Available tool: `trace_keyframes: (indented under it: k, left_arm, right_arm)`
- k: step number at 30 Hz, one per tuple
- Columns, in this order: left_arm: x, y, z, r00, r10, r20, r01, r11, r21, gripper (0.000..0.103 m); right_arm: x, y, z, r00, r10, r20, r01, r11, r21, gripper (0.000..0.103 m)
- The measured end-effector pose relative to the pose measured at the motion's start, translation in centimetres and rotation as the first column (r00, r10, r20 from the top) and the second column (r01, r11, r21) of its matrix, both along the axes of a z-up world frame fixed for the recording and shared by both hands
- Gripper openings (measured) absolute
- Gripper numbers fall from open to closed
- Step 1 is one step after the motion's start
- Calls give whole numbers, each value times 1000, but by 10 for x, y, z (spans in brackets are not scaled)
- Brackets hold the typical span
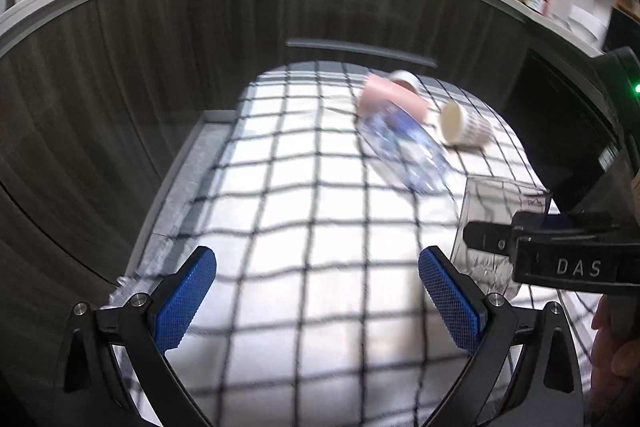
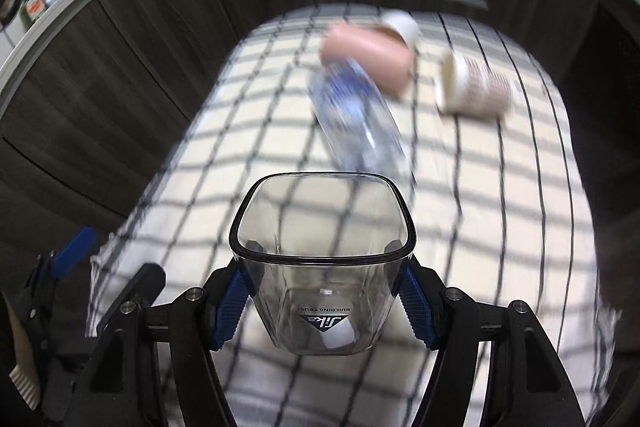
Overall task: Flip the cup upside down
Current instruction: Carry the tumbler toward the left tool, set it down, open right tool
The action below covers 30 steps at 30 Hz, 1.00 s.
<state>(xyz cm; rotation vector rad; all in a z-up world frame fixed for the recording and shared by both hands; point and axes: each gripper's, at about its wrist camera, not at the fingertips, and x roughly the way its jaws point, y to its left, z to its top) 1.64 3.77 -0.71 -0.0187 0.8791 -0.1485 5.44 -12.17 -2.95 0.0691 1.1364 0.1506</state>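
Note:
My right gripper [image 2: 324, 301] is shut on a clear square-rimmed plastic cup [image 2: 322, 267] with a printed logo, held above the checked cloth with its open rim pointing forward and up. In the left wrist view the same cup [image 1: 492, 227] shows at the right edge, clamped by the right gripper [image 1: 492, 243]. My left gripper [image 1: 316, 291] is open and empty over the cloth, left of the cup.
A white cloth with a black grid [image 2: 460, 187] covers the table. On it lie a pink cup [image 2: 368, 61], a clear blue-printed bottle [image 2: 356, 115], a patterned paper cup [image 2: 476, 87] and a small white cup [image 2: 400, 23]. Dark wood cabinets [image 1: 120, 87] stand behind.

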Motion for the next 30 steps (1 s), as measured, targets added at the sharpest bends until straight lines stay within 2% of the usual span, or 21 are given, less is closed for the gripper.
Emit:
trace_keyframes:
  k: [6, 11, 19, 30]
  left_arm:
    - [-7, -24, -4, 998, -57, -8, 57, 998, 21, 103]
    - [5, -28, -12, 998, -45, -34, 45, 999, 12, 103]
    - [31, -26, -24, 998, 3, -62, -3, 1000, -6, 103]
    - [32, -36, -29, 998, -21, -60, 24, 999, 34, 103]
  right_arm:
    - [-23, -30, -27, 993, -60, -102, 64, 997, 41, 67]
    - [-6, -47, -45, 983, -124, -133, 133, 989, 59, 67]
    - [33, -57, -54, 981, -173, -93, 178, 983, 54, 67]
    - [49, -55, -74, 982, -167, -86, 173, 982, 74, 67]
